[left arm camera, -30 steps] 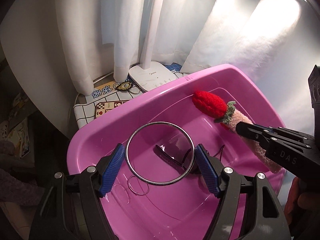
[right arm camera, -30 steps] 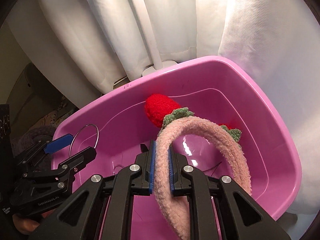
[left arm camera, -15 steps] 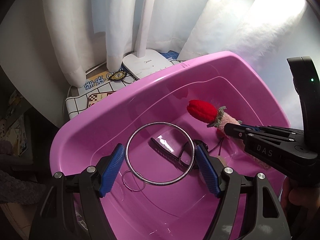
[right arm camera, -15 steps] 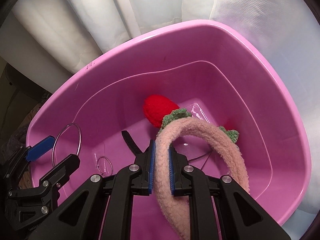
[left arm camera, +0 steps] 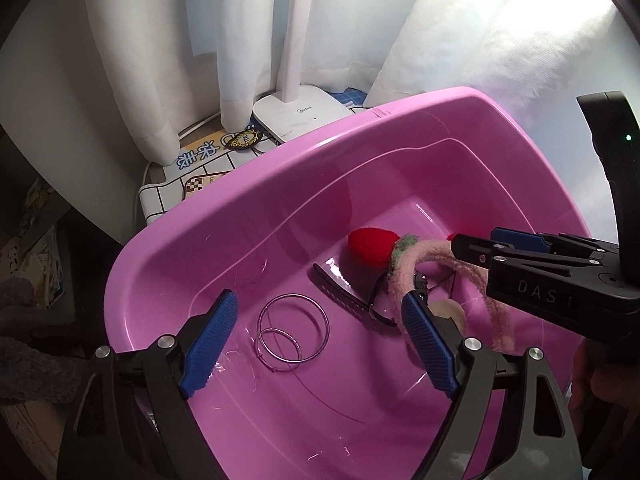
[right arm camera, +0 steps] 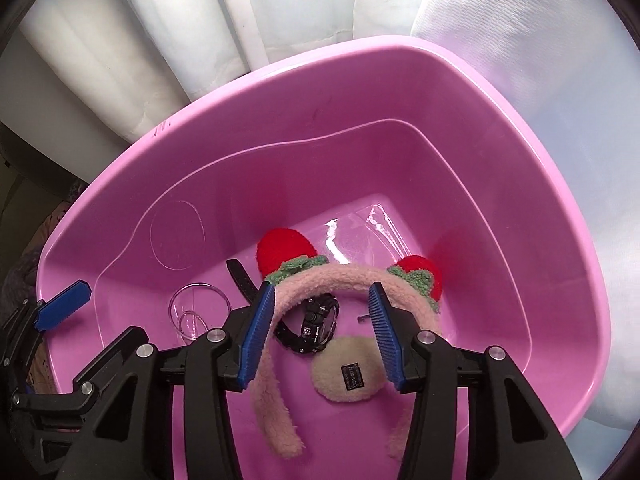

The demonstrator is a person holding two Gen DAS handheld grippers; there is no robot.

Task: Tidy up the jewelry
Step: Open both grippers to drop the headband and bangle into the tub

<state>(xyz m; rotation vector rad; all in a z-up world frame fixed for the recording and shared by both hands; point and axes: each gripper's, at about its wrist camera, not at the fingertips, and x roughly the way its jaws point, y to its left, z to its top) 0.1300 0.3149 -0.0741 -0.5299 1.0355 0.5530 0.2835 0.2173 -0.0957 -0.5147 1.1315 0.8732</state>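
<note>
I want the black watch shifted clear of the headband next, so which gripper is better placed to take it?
Probably the right gripper: the black watch lies directly between its opening fingers, beneath the pink headband. The left gripper hangs over the metal bangle, off to the side.

We note strong daylight through the white curtain, blown out upper right. Glare streaks mark the tub floor. Fisheye bending and dark vignetting occupy the corners; focus is sharp.

White curtains far beyond tongs, white lamp base w/ upright stem ahead-left, grid-pattern cloth under it, small oval badge beside base.
</note>
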